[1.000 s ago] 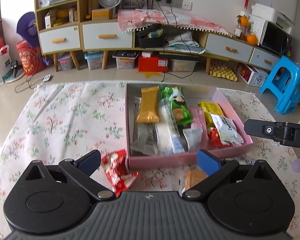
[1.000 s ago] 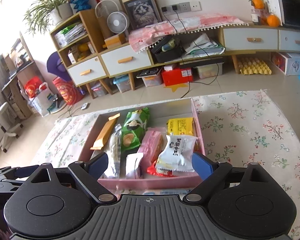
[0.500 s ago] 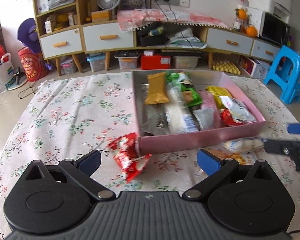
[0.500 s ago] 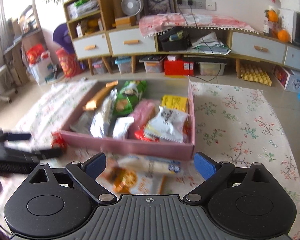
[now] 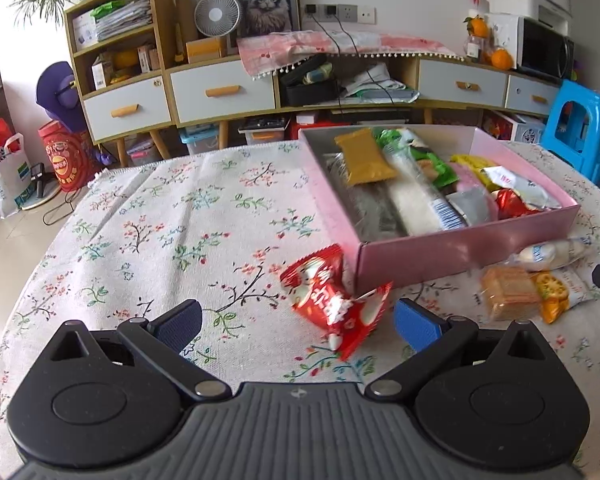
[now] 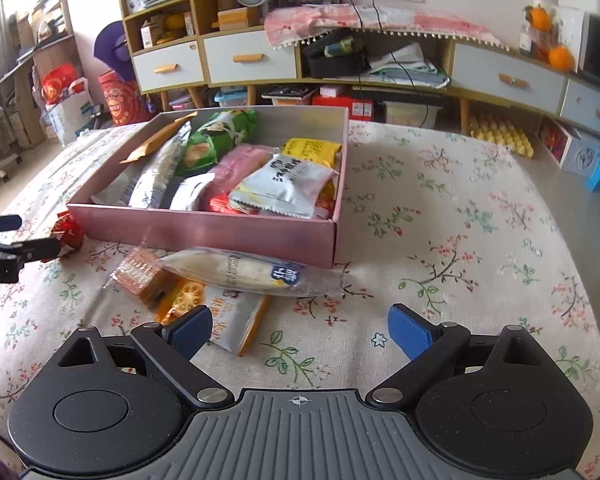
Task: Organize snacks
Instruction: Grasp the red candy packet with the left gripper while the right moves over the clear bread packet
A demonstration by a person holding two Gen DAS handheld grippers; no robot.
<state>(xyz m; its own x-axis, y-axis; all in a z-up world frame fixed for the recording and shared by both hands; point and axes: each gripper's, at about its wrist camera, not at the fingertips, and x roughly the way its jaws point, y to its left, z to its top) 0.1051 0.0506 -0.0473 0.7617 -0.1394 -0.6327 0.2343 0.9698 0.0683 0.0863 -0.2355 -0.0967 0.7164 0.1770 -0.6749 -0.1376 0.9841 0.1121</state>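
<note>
Resting on the flowered tablecloth [image 5: 188, 216], the pink snack box [image 5: 452, 252] serves as the landmark for everything else: it is packed with wrapped snacks, among them a mustard-yellow packet [image 5: 364, 158] at its far left end, a green biscuit pack [image 6: 220, 136] beside that, a long clear-and-white cracker sleeve [image 5: 414, 196], a yellow packet [image 6: 312, 150] toward the far right, and a white pouch with black lettering [image 6: 288, 184] lying on top near the front right corner. Outside the box, a red candy packet [image 5: 334, 300] lies against its near left corner, touching the wall. Along the box's front wall three more snacks are piled together: a long cream-coloured bread in a clear wrapper [image 6: 244, 270] just beside the wall, a clear pack of orange crackers [image 6: 144, 274] partly under it, and a white-and-orange lotus-root chip bag [image 6: 224, 316] beneath both. The left gripper [image 5: 296, 320] hangs above the cloth in front of the box's left corner, jaws spread wide and empty, the red packet lying between its blue fingertips. The right gripper [image 6: 298, 330] hovers in front of the box's right half, jaws likewise wide apart and holding nothing, its left blue pad [image 6: 190, 330] over the edge of the chip bag.
</note>
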